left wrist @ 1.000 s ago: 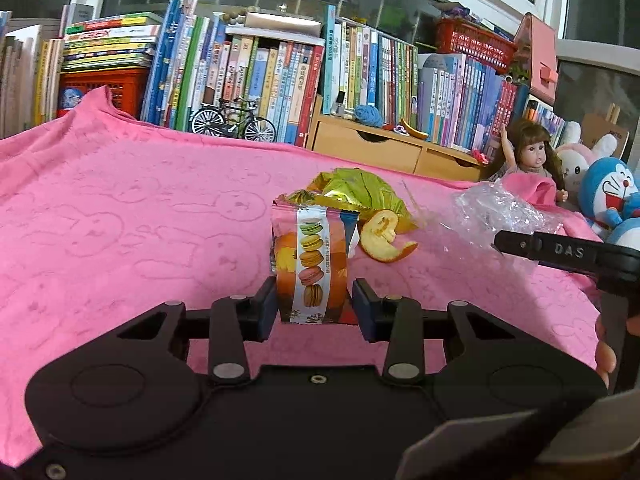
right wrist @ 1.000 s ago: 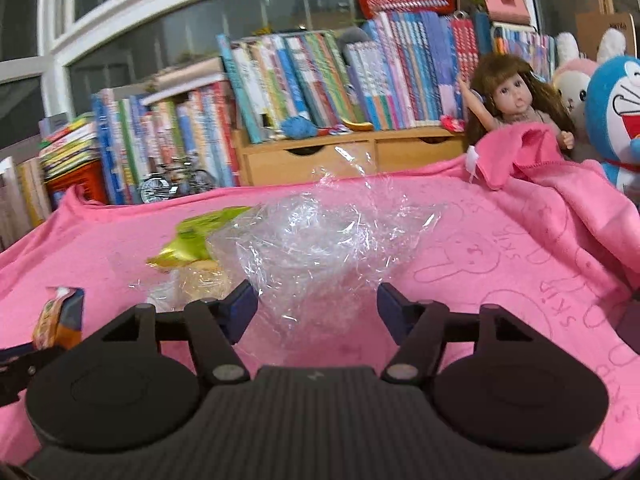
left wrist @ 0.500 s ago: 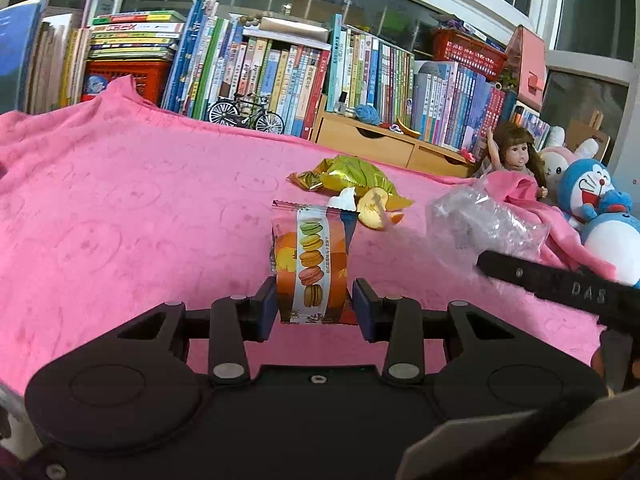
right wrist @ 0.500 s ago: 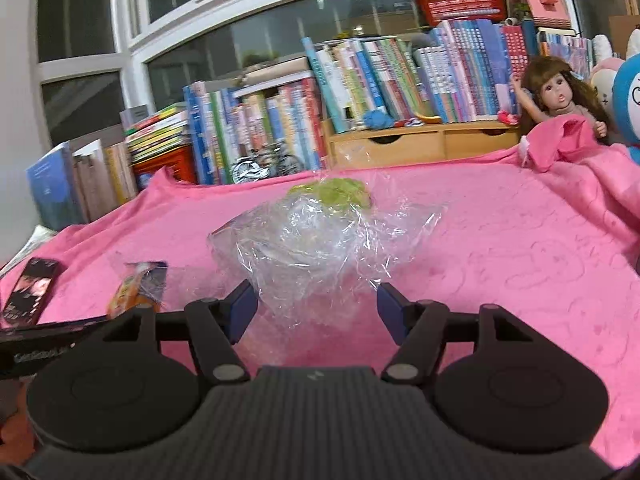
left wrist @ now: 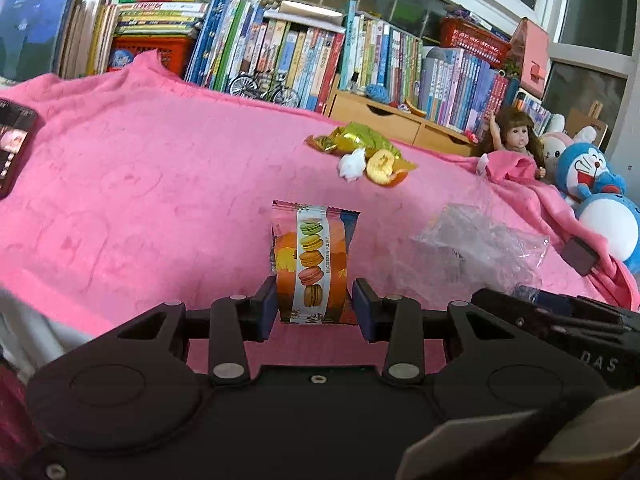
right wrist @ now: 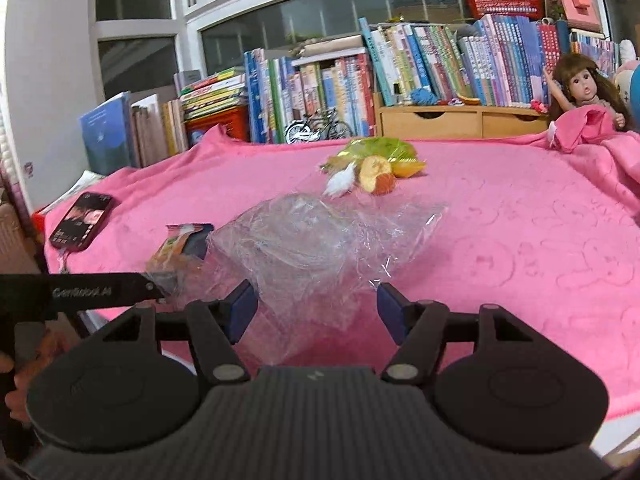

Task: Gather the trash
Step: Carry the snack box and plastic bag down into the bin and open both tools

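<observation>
Macaron wrapper (left wrist: 314,264) stood upright in my left hand-held gripper (left wrist: 314,304), both pads pressed against its lower sides, near the worktop's near edge. My right hand-held gripper (right wrist: 316,306) had its jaws wide apart; a crumpled clear plastic bag (right wrist: 320,240) lay between and ahead of them. Whether the pads touched the film I could not tell.

Step in hand, as I judged it: get the wrapper into the bag. To do it well I'd want the bag's mouth found and pinched on one lip by the right side, then the wrapper fed in top first from the left. The film was limp and see-through, so the opening was hard to pick out; a grab at mid-bag would likely seal it shut.

Wrapper: orange foil packet, white strip down the front printed with stacked macarons in green, yellow, orange, pink and brown, crimped top edge, a dark blue patch on its right side. It looked flat and light.

Other trash sat toward the worktop's far edge on the pink blanket (left wrist: 160,184): green-gold wrapper (left wrist: 360,140), fruit peel (left wrist: 382,166), white tissue wad (left wrist: 352,166). Phone (right wrist: 82,220) at the left edge.
</observation>
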Demonstrator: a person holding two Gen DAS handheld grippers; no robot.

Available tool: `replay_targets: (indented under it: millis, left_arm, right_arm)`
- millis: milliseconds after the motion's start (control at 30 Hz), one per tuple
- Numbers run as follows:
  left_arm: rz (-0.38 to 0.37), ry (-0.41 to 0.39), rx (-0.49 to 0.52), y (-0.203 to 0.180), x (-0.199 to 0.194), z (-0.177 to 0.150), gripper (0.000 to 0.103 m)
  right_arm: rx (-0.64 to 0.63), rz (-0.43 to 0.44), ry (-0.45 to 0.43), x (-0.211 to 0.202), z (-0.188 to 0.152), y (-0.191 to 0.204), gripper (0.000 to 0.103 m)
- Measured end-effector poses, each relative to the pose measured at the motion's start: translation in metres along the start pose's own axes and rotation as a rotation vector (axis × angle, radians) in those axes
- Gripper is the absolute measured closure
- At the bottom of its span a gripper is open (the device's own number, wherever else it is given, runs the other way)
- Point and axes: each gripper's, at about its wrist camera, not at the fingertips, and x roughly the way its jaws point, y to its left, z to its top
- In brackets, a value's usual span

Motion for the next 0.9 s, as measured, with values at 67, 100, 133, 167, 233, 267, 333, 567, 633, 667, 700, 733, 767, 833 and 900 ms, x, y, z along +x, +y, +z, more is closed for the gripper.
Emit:
replay_targets:
  millis: [67, 100, 133, 167, 233, 267, 333, 567, 633, 667, 700, 733, 767, 833, 900]
  left_arm:
    - [0.010, 0.006, -0.001, 0.002, -0.003, -0.005, 0.065]
    - [0.013, 0.010, -0.001, 0.002, -0.005, -0.008, 0.065]
    - [0.014, 0.015, -0.001, 0.003, -0.006, -0.009, 0.065]
    - [0.013, 0.020, -0.001, 0.004, -0.007, -0.011, 0.065]
    - [0.017, 0.028, 0.002, 0.005, -0.011, -0.016, 0.065]
    - [0.019, 0.031, 0.005, 0.005, -0.013, -0.018, 0.065]
    - [0.024, 0.040, 0.001, 0.007, -0.018, -0.023, 0.065]
    - [0.034, 0.105, 0.008, 0.009, -0.024, -0.043, 0.065]
    - [0.037, 0.130, 0.008, 0.010, -0.024, -0.051, 0.065]
    - [0.037, 0.142, 0.009, 0.010, -0.023, -0.054, 0.065]
    - [0.037, 0.151, 0.010, 0.011, -0.023, -0.057, 0.065]
    - [0.037, 0.161, 0.013, 0.011, -0.022, -0.060, 0.065]
    - [0.037, 0.168, 0.016, 0.011, -0.022, -0.062, 0.065]
    - [0.038, 0.186, 0.026, 0.010, -0.019, -0.067, 0.065]
    - [0.042, 0.199, 0.033, 0.010, -0.016, -0.072, 0.067]
  right_arm:
    - [-0.012, 0.004, 0.003, -0.004, -0.006, 0.004, 0.034]
    - [-0.017, 0.005, 0.005, -0.006, -0.009, 0.006, 0.034]
    - [-0.019, 0.008, 0.007, -0.007, -0.012, 0.008, 0.034]
    - [-0.021, 0.013, 0.009, -0.009, -0.015, 0.010, 0.035]
    - [-0.022, 0.015, 0.016, -0.013, -0.020, 0.013, 0.035]
    - [-0.019, 0.016, 0.020, -0.015, -0.023, 0.014, 0.035]
    - [-0.009, 0.021, 0.029, -0.018, -0.028, 0.016, 0.035]
    - [0.004, 0.029, 0.094, -0.022, -0.053, 0.022, 0.035]
    - [0.006, 0.028, 0.118, -0.022, -0.060, 0.023, 0.036]
    - [0.007, 0.032, 0.132, -0.022, -0.063, 0.023, 0.048]
    - [0.009, 0.032, 0.152, -0.021, -0.066, 0.024, 0.053]
    - [0.012, 0.024, 0.169, -0.020, -0.070, 0.024, 0.055]
    - [0.012, 0.022, 0.180, -0.020, -0.073, 0.025, 0.055]
    - [0.005, 0.019, 0.201, -0.018, -0.079, 0.026, 0.055]
    - [-0.010, 0.017, 0.214, -0.016, -0.084, 0.028, 0.055]
